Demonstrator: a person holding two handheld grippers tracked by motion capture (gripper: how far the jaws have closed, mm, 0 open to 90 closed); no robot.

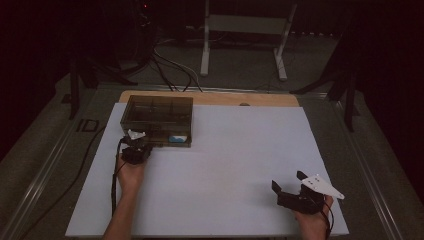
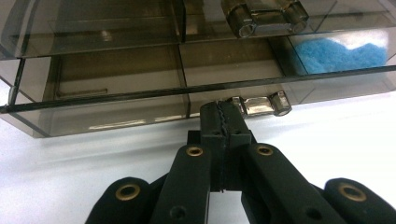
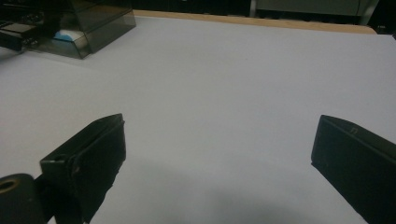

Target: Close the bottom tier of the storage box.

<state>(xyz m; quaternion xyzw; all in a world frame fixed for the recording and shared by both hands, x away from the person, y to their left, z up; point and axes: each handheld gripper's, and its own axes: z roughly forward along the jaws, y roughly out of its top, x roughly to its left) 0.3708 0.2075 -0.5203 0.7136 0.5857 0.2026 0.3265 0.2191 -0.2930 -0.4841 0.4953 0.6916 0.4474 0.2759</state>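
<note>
A smoky plastic box (image 1: 157,120) with compartments sits at the far left of the white sheet (image 1: 240,165), something blue (image 2: 338,53) inside. The left gripper (image 2: 223,116), jaws pressed together, touches the box's front edge beside a latch (image 2: 261,103). The right gripper (image 1: 290,184), jaws wide apart, rests well away from the box.
</note>
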